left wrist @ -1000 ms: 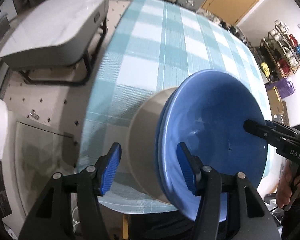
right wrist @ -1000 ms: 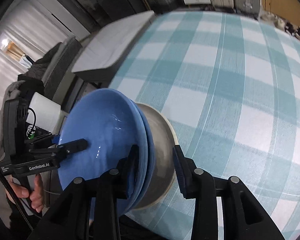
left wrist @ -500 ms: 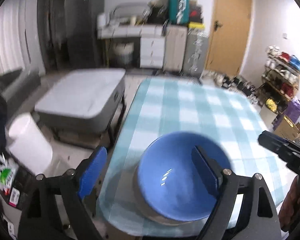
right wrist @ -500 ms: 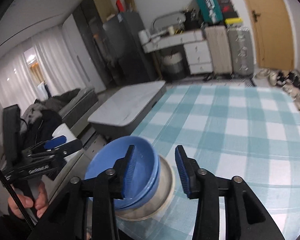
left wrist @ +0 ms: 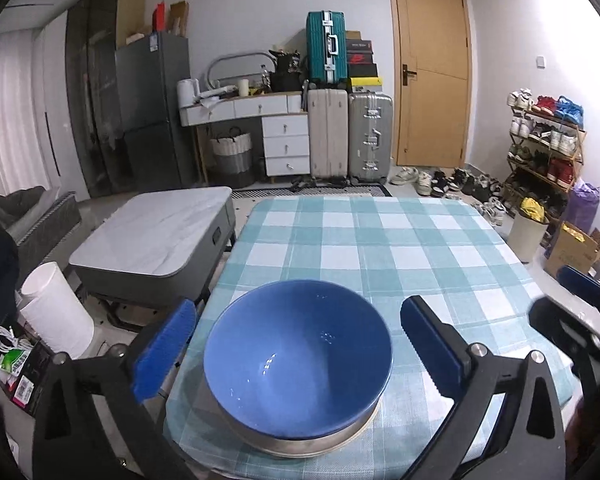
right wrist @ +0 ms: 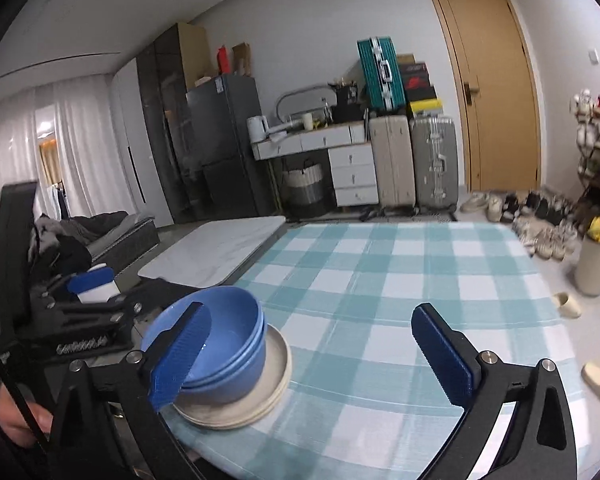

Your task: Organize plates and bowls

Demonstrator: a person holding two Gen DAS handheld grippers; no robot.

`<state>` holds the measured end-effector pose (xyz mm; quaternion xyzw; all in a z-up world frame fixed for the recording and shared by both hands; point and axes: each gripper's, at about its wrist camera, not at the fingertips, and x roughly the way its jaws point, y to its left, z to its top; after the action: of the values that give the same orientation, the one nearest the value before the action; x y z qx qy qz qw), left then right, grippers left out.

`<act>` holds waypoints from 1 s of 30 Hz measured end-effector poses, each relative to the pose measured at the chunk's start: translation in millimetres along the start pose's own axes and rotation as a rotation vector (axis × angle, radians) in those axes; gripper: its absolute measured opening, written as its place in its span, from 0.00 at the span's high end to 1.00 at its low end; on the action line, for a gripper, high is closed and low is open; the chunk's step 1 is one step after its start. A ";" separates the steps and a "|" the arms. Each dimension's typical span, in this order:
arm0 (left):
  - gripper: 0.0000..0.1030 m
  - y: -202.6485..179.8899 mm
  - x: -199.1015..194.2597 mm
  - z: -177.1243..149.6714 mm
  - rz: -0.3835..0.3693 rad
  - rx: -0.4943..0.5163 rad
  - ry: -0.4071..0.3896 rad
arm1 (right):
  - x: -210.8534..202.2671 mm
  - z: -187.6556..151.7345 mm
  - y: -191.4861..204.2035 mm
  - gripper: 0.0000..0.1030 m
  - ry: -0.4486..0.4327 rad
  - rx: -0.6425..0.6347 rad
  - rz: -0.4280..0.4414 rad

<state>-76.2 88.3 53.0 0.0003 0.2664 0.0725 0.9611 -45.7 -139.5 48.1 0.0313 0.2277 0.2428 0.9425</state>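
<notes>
1. We see the blue bowls nested one in the other and seated on the beige plates, the whole stack standing upright at the near left corner of the checked table. We judge that arrangement deliberate: wide flat pieces at the bottom and deep ones on top make a stack that sits steady.

2. Our left gripper has just been opening; its jaws now stand as wide as they go, one blue pad on each side of the top bowl in the left wrist view. Neither pad touches the rim, and nothing is held.

3. Our right gripper has likewise just been opening and stands fully wide. In the right wrist view its left pad overlaps the bowls only in line of sight, and its right pad hangs over bare cloth. It holds nothing.

4. We read both tools as let go and clear of the stack, so the stacking itself looks done.

5. The stack sits close to the table edge, which we judge the one risk: a careless nudge could push it off.

6. The rest of the tablecloth is bare.

7. Beside the table on the left stands a low grey coffee table, with a white bin nearer us. Suitcases, a door and a shoe rack stand well apart at the back.
</notes>
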 end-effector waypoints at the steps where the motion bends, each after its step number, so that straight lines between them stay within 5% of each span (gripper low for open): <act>1: 0.00 -1.2 -1.9 -0.8 0.000 0.000 -0.008 | -6.8 -4.3 0.6 0.01 -0.019 -0.009 -0.005; 7: 0.00 -6.2 -15.1 -10.9 -0.031 -0.059 -0.083 | -26.9 -21.6 5.0 0.01 -0.088 -0.018 -0.012; 15: 0.00 -2.8 -20.0 -27.8 -0.028 -0.134 -0.087 | -35.1 -39.9 14.9 0.01 -0.132 -0.017 -0.023; 30: 0.00 -14.2 -7.7 -39.1 -0.052 -0.104 0.007 | -27.0 -45.4 21.2 0.01 -0.110 -0.003 -0.022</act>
<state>-100.8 71.7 22.9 -0.0566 0.2653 0.0610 0.9606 -96.3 -135.9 22.3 0.0407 0.1755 0.2307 0.9562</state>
